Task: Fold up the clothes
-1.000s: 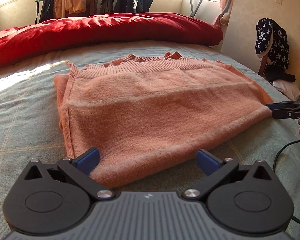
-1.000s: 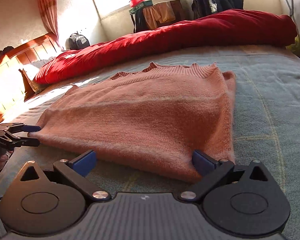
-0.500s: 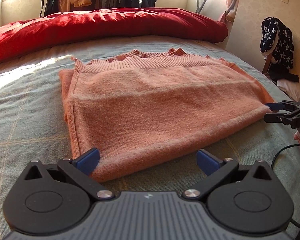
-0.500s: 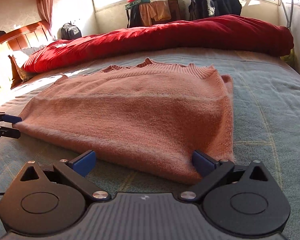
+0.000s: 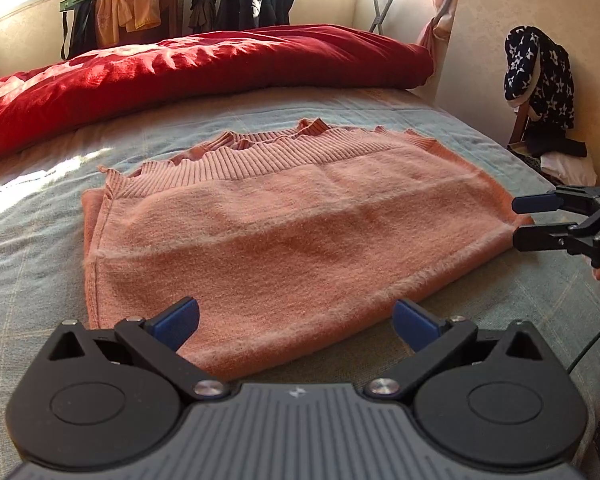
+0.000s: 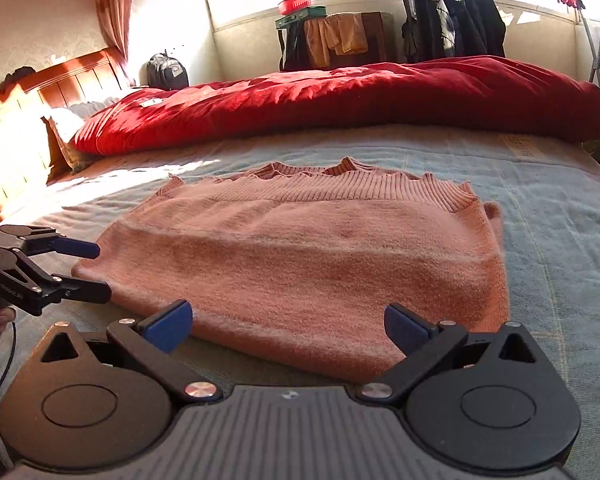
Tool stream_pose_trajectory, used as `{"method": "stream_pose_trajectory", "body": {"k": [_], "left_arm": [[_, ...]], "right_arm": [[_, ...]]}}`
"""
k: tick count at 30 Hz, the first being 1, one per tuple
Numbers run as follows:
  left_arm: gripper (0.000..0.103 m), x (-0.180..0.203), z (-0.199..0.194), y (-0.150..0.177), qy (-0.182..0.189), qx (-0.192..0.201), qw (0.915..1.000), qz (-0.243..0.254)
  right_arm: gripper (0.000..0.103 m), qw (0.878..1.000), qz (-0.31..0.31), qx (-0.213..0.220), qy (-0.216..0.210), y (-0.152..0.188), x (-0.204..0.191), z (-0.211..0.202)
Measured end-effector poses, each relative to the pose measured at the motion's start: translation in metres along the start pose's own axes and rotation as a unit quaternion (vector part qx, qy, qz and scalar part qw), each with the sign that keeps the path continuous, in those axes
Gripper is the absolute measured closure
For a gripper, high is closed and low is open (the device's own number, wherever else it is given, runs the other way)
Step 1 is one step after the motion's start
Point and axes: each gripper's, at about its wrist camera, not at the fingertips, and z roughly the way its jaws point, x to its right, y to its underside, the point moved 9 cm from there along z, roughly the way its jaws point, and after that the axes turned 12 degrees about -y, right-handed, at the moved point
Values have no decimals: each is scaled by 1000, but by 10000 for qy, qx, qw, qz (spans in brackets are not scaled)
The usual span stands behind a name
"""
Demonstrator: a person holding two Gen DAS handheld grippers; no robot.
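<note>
A pink sweater (image 5: 284, 236) lies folded on the bed (image 5: 32, 240), in the middle of both pictures. Its ribbed edge is at the far side and its fuzzy folded edge is at the near side. The bed has a pale blue-green cover.

The left tongs (image 5: 296, 320) are at the bottom of the left wrist picture. Their two blue tips are wide apart and hold nothing. The near corner of the sweater sits between them, and I cannot tell if the tips touch it. In the right wrist picture the same tongs come in from the left edge, just beside the sweater's left corner.

The right tongs (image 6: 288, 324) are at the bottom of the right wrist picture. Their blue tips are wide apart too, and empty, with the near edge of the sweater between them. In the left wrist picture they come in from the right edge, close to the sweater's right corner.

A big red blanket (image 6: 340, 100) lies across the far side of the bed, near the top of both pictures. Behind it dark jackets (image 6: 456, 12) hang by a bright window. A wooden headboard (image 6: 24, 120) is at the left of the right wrist picture.
</note>
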Motion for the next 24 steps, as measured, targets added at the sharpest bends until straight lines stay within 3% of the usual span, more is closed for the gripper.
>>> {"method": "stream_pose_trajectory", "body": {"k": [5,9,14,19,24], "left_arm": [[1,4,26,17,87,-375,9993,-15],[1,0,21,27,-6,-275,9995,160],[1,-5,13,-8,89,-73,9998,179],[1,-21,42,-59,530,7,9969,-581],[1,-42,92,-75,752,-285,9875,-1354]], "right_arm": [[0,9981,422,-439,103,24,28,27],[0,9990,369,-175,-165,36,33,10],[0,9985,468,38,-290,4,39,-1],[0,9965,498,326,-585,-55,47,22],[0,9905,1129,155,-766,-66,77,66]]}}
